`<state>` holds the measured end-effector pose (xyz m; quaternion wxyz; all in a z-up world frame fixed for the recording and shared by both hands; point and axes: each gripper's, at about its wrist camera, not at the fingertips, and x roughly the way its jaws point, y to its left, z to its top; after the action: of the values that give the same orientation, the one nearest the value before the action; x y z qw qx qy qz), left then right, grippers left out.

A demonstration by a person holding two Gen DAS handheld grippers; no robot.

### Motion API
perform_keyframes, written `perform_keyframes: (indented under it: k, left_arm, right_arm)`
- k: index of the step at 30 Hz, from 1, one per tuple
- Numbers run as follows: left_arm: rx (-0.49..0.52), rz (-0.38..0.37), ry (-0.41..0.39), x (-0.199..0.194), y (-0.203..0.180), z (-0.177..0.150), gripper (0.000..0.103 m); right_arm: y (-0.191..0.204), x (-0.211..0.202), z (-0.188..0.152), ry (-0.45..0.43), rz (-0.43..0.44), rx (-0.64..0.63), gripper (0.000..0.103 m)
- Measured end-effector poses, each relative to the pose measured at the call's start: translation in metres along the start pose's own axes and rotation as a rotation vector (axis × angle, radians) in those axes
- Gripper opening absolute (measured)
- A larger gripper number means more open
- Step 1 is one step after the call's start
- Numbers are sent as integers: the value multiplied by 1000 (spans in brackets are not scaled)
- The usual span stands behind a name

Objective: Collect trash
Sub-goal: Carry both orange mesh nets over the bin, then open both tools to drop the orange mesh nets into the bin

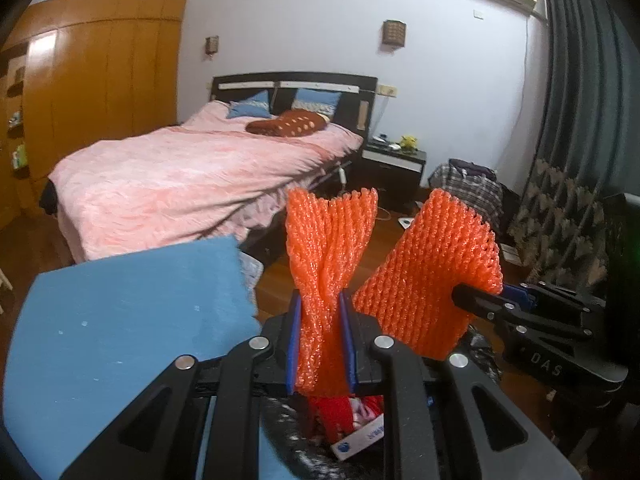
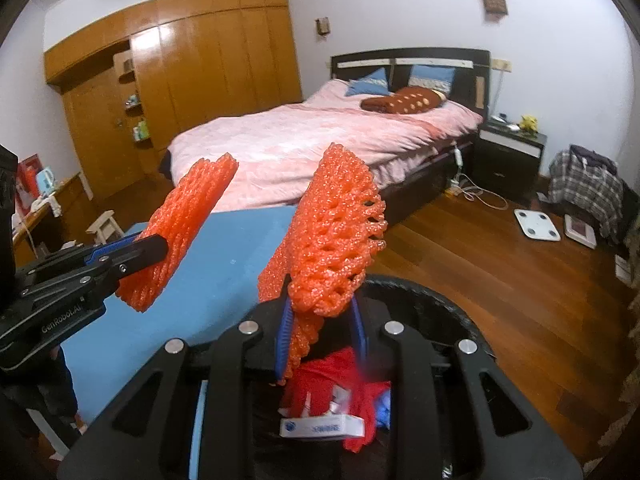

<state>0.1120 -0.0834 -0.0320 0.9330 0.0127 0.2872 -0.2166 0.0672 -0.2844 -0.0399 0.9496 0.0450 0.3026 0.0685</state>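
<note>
In the left wrist view my left gripper (image 1: 320, 304) is shut on a pinched orange foam net sleeve (image 1: 332, 240), which stands up between the blue pads. My right gripper (image 1: 466, 296) comes in from the right, shut on a second orange foam net (image 1: 436, 264). In the right wrist view my right gripper (image 2: 322, 316) clamps that net (image 2: 340, 236), and my left gripper (image 2: 158, 247) holds its net (image 2: 188, 216) at the left. Under both grippers is a black-lined trash bin (image 2: 436, 300) with red wrappers (image 2: 340, 372) and a white box (image 2: 320, 426) inside.
A blue table top (image 2: 208, 276) lies left of the bin. Beyond it is a pink bed (image 2: 304, 140), with a dark nightstand (image 2: 508, 156) beside it. A white scale (image 2: 536, 225) and a plaid clothes pile (image 2: 584, 184) are on the wooden floor. Wooden wardrobes (image 2: 192, 64) line the left wall.
</note>
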Motion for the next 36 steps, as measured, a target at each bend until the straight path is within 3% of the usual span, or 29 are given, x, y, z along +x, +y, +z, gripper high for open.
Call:
perform_keyframes:
  k: [12,21,23,27,29,32,36]
  left_arm:
    - [48,-79,104,60,-28,-22,18]
    - [49,-134,172,90,-38,-38,25]
    - [43,-146,187,95,-37,-40,40]
    - [30,-136,193,97,-36,-44,56]
    - [26,-127,188,95,-33,-43,65]
    - [28,-108,174,88,-28,-40,78]
    - [27,-86,154,76,-20,-35,86]
  right_arm:
    - [-41,23,-37,95,-92,65,26]
    - [-57,47,-66,180,-127,94,36]
    - [-60,51,-69,192,-137,98,41]
    - [-66,54,-75,207,-158,104,63]
    - [-68,54,-75,207,-163,109,67]
    - [-67,51,-74,198,-176,110,83]
    - [-62,42,-67,168,-165,115,93]
